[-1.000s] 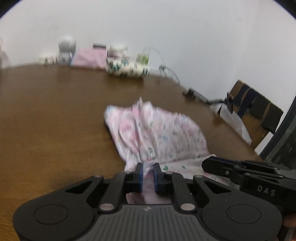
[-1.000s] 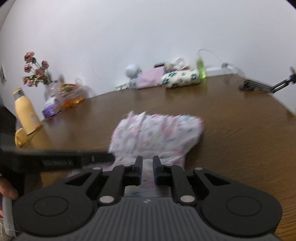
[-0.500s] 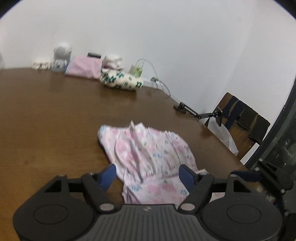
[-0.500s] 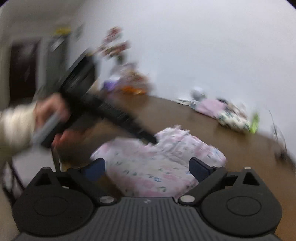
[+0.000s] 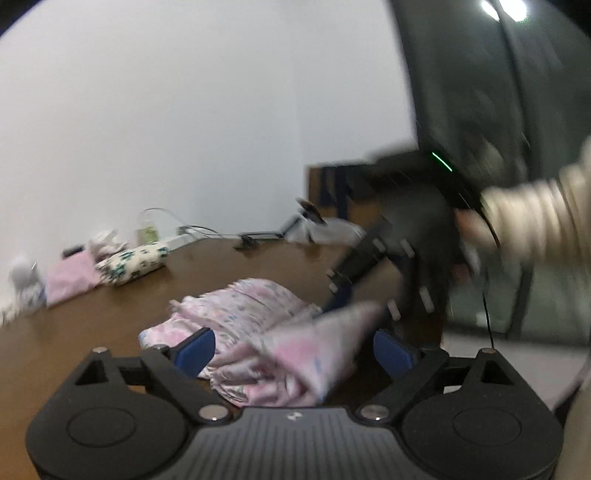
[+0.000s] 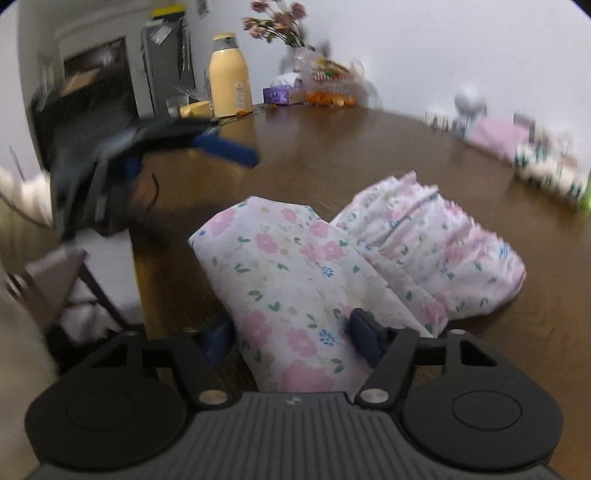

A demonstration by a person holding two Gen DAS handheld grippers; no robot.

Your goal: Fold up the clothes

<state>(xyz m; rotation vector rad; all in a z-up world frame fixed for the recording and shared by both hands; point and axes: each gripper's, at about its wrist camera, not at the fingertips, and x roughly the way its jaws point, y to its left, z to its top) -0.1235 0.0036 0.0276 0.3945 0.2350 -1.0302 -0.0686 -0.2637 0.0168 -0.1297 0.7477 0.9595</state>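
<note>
A white cotton garment printed with pink flowers (image 6: 332, 266) lies bunched near the edge of a dark brown wooden table (image 6: 351, 147). It is the landmark here.

In the right wrist view, the right gripper (image 6: 291, 338) has its blue-padded fingers (image 6: 364, 334) spread wide, one on each side of a folded flap of the garment; the cloth lies between them, but they are not closed on it. Left of the garment, the left gripper (image 6: 221, 147) appears blurred above the table, its blue-tipped fingers parted and holding nothing. Only this view shows what stands beyond the garment on the far left: a cream-yellow plastic bottle (image 6: 229, 83) whose label is too small to read, a purple tissue box (image 6: 277, 94), and a vase of pink flowers (image 6: 280, 18).

In the left wrist view, the left gripper (image 5: 291, 349) is wide open just short of the garment (image 5: 266, 332), gripping nothing. Only this view shows a dark glass door (image 5: 498, 92) beyond the garment on the right, and a rolled cream cloth with green print (image 5: 133, 260) at the table's far side. No writing can be read.
</note>
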